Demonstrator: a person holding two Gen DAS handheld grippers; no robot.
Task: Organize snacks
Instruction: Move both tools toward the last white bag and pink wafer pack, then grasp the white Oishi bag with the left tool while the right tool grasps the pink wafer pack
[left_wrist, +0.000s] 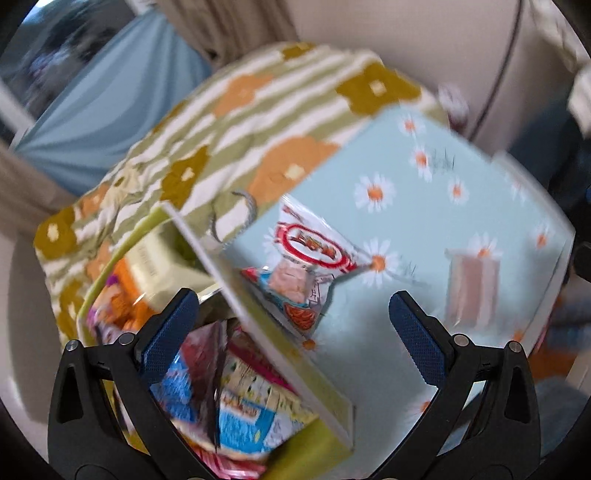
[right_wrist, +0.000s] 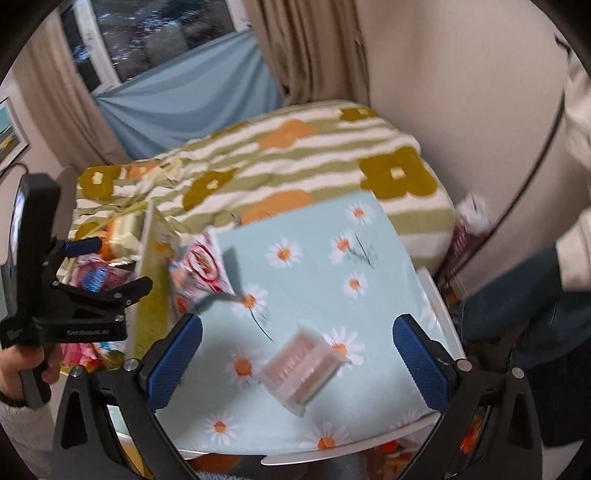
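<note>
A red-and-white snack bag (left_wrist: 306, 266) (right_wrist: 201, 269) lies at the left edge of a light-blue daisy-print board (left_wrist: 424, 221) (right_wrist: 314, 258). A clear pack of pink wafers (left_wrist: 471, 284) (right_wrist: 301, 367) lies on the board's near right part. A yellow-green box (left_wrist: 332, 432) (right_wrist: 149, 314) left of the board holds several snack packets (left_wrist: 236, 398). My left gripper (left_wrist: 291, 336) is open over the box edge and the board; it also shows in the right wrist view (right_wrist: 110, 266). My right gripper (right_wrist: 297, 365) is open, just above the wafer pack.
The board and box rest on a bed with a green-striped flower blanket (left_wrist: 258, 110) (right_wrist: 295, 155). A wall and a dark cable (right_wrist: 535, 155) are at right. A person's arm (right_wrist: 524, 306) is at right. More snack packets (right_wrist: 469, 229) sit beyond the board's right edge.
</note>
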